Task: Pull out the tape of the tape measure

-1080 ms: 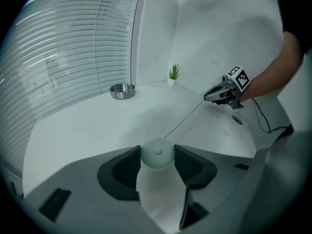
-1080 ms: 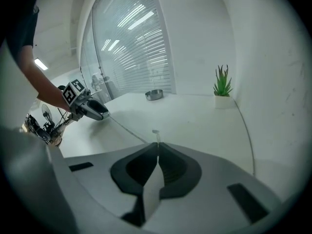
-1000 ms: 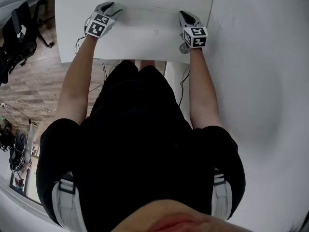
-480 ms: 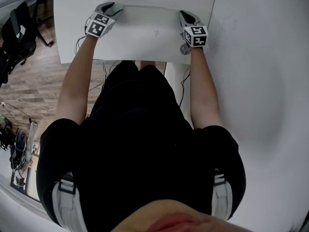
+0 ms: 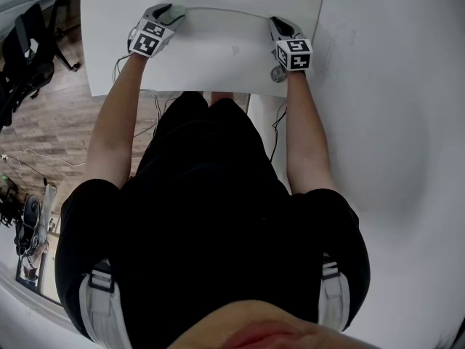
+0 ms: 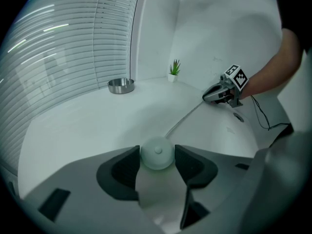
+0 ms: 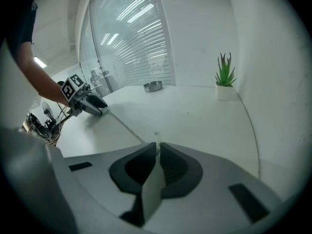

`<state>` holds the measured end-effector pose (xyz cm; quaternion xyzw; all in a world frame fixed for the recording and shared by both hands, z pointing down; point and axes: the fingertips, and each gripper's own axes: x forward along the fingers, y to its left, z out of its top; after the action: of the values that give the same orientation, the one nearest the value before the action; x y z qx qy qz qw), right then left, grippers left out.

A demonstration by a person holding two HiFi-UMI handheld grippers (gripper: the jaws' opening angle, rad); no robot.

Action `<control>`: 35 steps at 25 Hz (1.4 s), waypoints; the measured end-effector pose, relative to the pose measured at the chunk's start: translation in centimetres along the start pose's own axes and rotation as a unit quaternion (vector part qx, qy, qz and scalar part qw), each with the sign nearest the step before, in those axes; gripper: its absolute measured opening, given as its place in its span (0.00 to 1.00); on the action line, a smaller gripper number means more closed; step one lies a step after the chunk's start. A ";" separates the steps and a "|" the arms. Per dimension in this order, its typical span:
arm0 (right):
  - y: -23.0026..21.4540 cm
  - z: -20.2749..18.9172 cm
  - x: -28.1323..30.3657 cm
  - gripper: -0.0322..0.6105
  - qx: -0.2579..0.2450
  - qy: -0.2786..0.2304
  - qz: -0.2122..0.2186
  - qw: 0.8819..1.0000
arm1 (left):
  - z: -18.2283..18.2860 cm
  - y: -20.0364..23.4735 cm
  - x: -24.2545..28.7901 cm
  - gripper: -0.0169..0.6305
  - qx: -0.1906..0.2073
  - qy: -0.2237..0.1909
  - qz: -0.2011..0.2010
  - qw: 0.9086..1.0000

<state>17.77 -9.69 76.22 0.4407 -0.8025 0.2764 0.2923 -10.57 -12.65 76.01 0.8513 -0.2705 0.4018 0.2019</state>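
A pale round tape measure [image 6: 157, 153] sits between the pads of my left gripper [image 6: 157, 151], which is shut on it at the table's far left [image 5: 168, 11]. Its thin white tape [image 5: 225, 11] runs across the table to my right gripper [image 5: 278, 24]. In the right gripper view the tape's end [image 7: 153, 184] lies between the two pads of that gripper [image 7: 158, 147]. The jaws are nearly together and just opening. The tape [image 7: 124, 126] leads off toward the left gripper [image 7: 87, 104]. The left gripper view shows the tape [image 6: 183, 121] reaching the right gripper [image 6: 222, 92].
A metal bowl [image 6: 120, 85] and a small potted plant [image 6: 173, 69] stand at the back of the white table [image 5: 203, 64]. A small round fitting [image 5: 277, 73] is set in the table beside my right gripper. Office chairs [image 5: 25, 57] and cables stand on the wood floor to the left.
Both grippers have edged slightly toward the far side of the table. The tape stays stretched between them.
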 end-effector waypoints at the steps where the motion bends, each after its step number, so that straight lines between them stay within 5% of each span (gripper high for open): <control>1: 0.0 0.0 0.1 0.10 0.001 0.001 0.000 1.000 | 0.0 0.1 0.0 0.40 0.000 0.000 0.000 1.000; 19: 0.4 2.5 -3.5 0.20 0.020 -0.034 -0.011 0.999 | 3.0 -0.3 -4.4 0.45 -0.006 -0.052 0.020 0.998; 35: 5.5 11.3 -10.4 0.21 -0.001 -0.134 0.023 0.991 | 9.5 -2.9 -14.4 0.43 -0.040 -0.181 0.029 0.982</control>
<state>14.98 -9.41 60.16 0.4545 -0.8448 0.2210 0.1761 -10.89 -11.46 58.57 0.8929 -0.3433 0.2352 0.1717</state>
